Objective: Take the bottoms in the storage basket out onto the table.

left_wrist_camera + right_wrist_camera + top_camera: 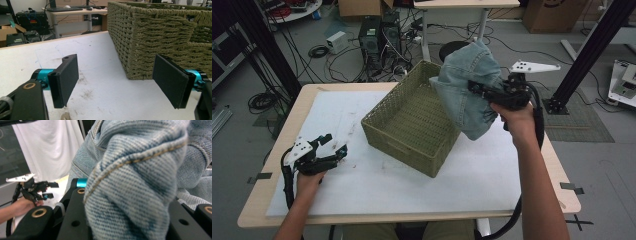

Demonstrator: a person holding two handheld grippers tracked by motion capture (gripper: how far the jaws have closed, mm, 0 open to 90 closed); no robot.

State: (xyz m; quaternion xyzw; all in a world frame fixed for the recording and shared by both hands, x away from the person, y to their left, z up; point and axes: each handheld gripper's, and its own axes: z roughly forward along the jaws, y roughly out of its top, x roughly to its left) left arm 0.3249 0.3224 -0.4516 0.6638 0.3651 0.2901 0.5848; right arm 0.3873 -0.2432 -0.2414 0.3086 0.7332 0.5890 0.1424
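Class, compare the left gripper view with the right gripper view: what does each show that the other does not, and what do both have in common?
Left gripper view alone: the woven basket seen from the side, standing on the white table cover, with the left gripper open and nothing between its fingers.

Right gripper view alone: bunched blue denim cloth clamped in the right gripper, and a white curtain behind.

Both share: the left gripper, seen farther off in the right gripper view, resting on the table.

Right jaws' tips behind bunched denim (pixel 140 185)
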